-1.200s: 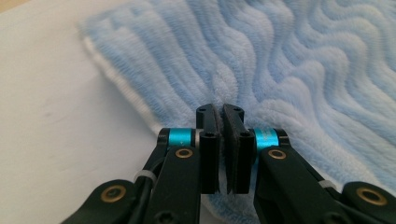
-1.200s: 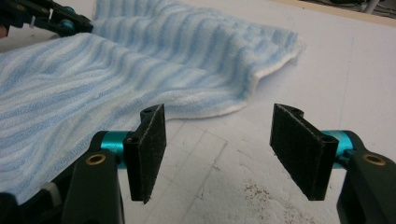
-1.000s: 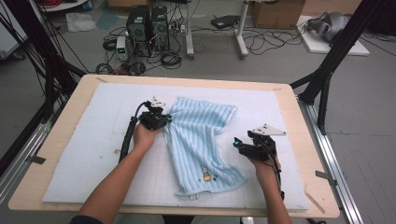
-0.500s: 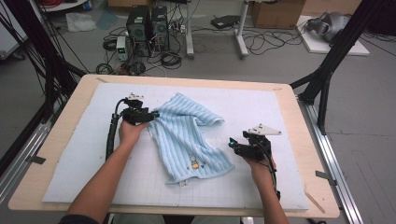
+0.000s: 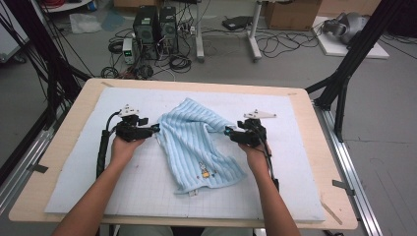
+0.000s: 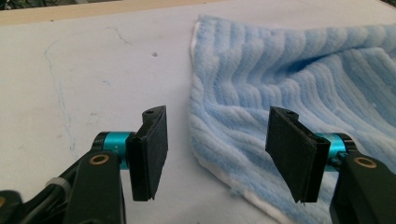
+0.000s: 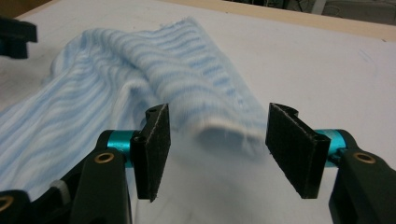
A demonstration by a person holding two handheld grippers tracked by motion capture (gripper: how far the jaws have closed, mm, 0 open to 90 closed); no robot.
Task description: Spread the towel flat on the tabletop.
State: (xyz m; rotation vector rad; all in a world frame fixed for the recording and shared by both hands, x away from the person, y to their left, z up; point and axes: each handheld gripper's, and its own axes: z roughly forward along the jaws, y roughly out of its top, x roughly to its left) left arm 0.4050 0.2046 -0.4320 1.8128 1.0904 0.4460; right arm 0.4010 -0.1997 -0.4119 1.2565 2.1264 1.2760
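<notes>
**One towel, two open grippers, nothing held**

Counts: 1 towel, 2 grippers, 1 mat, 1 table.

Left: black two-jaw left gripper [image 5: 156, 129] sits at the towel's left edge, pointing right. Jaws have just been opening and now stand wide. In the left gripper view [image 6: 229, 154] the towel's white-hemmed edge lies between them, pads not pressing on it. No grip.

Middle: one light blue ribbed terry towel [image 5: 196, 145] lies rumpled on the white gridded foam mat [image 5: 147, 196], running from a bunched fold at the top right down to a flat lower end near the person. Small embroidered motif near that lower end. The mat covers most of the light wooden table [image 5: 329, 162].

Right: black two-jaw right gripper [image 5: 227, 131] points left at the towel's upper right fold. Jaws have just been closing a little but are still well apart. In the right gripper view [image 7: 217, 151] a rolled towel corner sits between the pads, clear of both. No grip.
</notes>
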